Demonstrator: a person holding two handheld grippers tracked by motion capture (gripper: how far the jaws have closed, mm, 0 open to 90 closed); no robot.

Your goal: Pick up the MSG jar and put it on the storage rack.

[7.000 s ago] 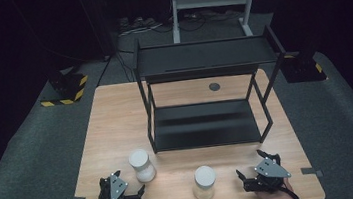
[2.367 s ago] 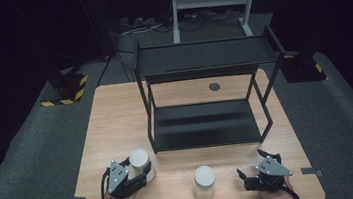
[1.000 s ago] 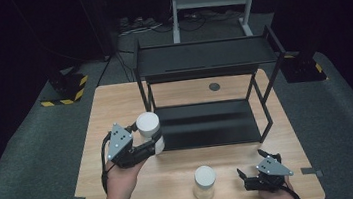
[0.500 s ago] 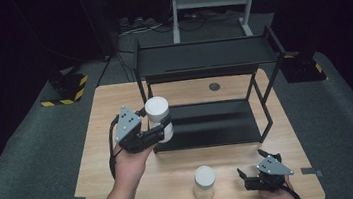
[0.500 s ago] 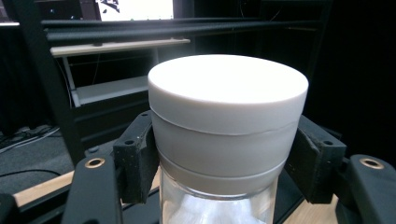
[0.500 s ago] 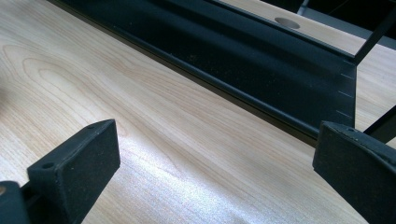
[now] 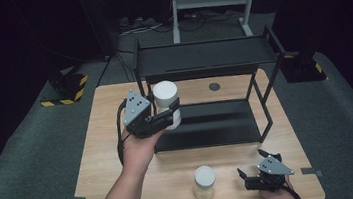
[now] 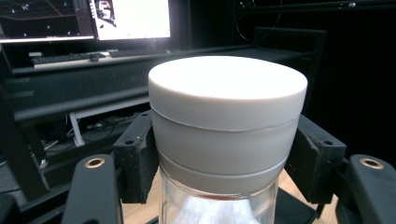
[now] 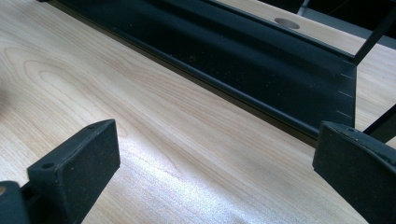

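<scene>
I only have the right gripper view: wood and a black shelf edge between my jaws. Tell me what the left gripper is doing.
Observer: The left gripper holds a white-lidded jar in the air, by the left front post of the rack.
Operator: Say where the jaws grip it.
Observer: In the left gripper view the pads press on the lower part of the lid, just above the glass.
Operator: Report anything near my gripper.
Observer: A second jar stands on the table, apart from the right gripper, toward the left one; the right jaws are open with nothing between them.
</scene>
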